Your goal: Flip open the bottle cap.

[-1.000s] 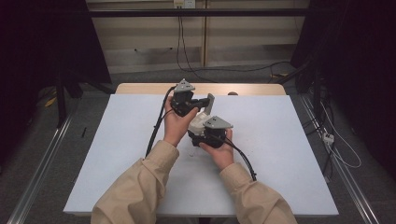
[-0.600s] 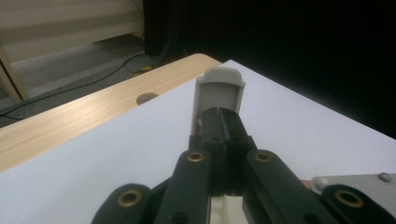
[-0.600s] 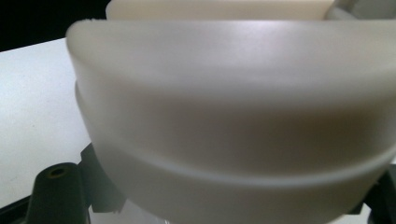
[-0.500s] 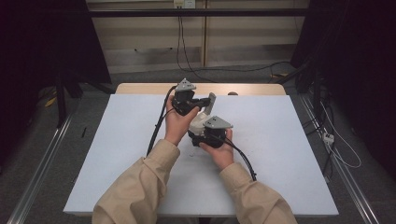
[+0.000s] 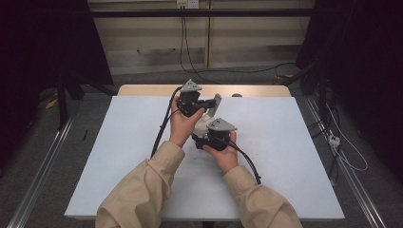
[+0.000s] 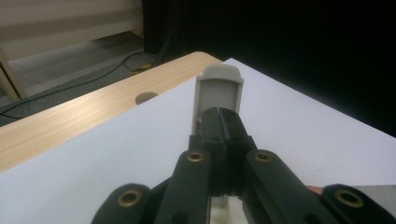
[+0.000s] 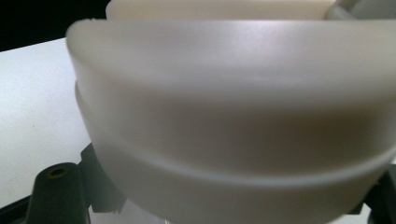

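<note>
A pale plastic container (image 5: 205,121) is held above the middle of the white table (image 5: 109,161) between both grippers. Its grey flat flap (image 5: 216,103) sticks up toward the far side. My left gripper (image 5: 203,105) is shut on that flap; in the left gripper view the black jaws (image 6: 223,119) are pressed together on the base of the grey flap (image 6: 218,91). My right gripper (image 5: 205,134) grips the container from the near side. In the right gripper view the rounded white body (image 7: 233,107) sits between the spread jaws, close to the lens, and hides their tips.
A wooden strip (image 5: 142,90) with a round hole (image 5: 236,95) runs along the table's far edge. Black cables (image 5: 159,135) trail from both grippers over the table top. Floor rails and loose wires lie to either side of the table.
</note>
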`<act>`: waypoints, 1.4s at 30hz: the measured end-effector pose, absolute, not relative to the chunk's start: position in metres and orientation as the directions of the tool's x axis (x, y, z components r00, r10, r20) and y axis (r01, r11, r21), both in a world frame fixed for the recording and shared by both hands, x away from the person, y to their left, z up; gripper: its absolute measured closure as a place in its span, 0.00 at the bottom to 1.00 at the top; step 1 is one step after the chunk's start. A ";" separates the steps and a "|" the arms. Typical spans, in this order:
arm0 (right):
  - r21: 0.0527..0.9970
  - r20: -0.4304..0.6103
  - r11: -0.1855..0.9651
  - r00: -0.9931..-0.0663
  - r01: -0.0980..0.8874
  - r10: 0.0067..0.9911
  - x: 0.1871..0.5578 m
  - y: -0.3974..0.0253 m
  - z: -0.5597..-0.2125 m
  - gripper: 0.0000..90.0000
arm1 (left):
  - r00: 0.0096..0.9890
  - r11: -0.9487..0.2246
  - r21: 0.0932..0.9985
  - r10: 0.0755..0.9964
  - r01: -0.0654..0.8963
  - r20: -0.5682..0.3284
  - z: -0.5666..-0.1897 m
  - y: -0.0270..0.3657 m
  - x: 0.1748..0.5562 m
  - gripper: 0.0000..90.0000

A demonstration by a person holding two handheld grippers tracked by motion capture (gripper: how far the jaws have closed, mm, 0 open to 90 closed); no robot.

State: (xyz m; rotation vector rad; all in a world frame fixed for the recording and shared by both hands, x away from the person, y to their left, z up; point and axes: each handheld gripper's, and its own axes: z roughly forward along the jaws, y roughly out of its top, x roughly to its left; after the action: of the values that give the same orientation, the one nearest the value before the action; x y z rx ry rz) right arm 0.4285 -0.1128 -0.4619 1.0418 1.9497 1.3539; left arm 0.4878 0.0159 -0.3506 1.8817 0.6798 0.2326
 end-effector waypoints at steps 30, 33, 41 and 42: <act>0.937 -0.003 0.196 -0.555 0.289 0.832 0.429 -0.113 -0.462 0.21 | 0.822 -0.288 0.887 0.547 0.361 -0.158 -0.357 0.008 0.495 1.00; 0.937 -0.003 0.196 -0.555 0.289 0.832 0.429 -0.113 -0.462 0.21 | 0.823 -0.289 0.886 0.546 0.363 -0.158 -0.358 0.007 0.495 1.00; 0.937 -0.002 0.196 -0.555 0.291 0.832 0.429 -0.113 -0.462 0.21 | 0.824 -0.290 0.884 0.543 0.367 -0.164 -0.360 0.006 0.497 1.00; 0.937 -0.002 0.196 -0.555 0.290 0.832 0.429 -0.113 -0.462 0.21 | 0.825 -0.290 0.884 0.542 0.366 -0.164 -0.360 0.006 0.497 1.00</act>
State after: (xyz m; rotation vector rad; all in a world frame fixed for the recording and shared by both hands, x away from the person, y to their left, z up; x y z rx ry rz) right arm 0.4287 -0.1130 -0.4618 1.0435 1.9536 1.3529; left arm 0.4974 0.0056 -0.3597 1.9125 0.6802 0.2002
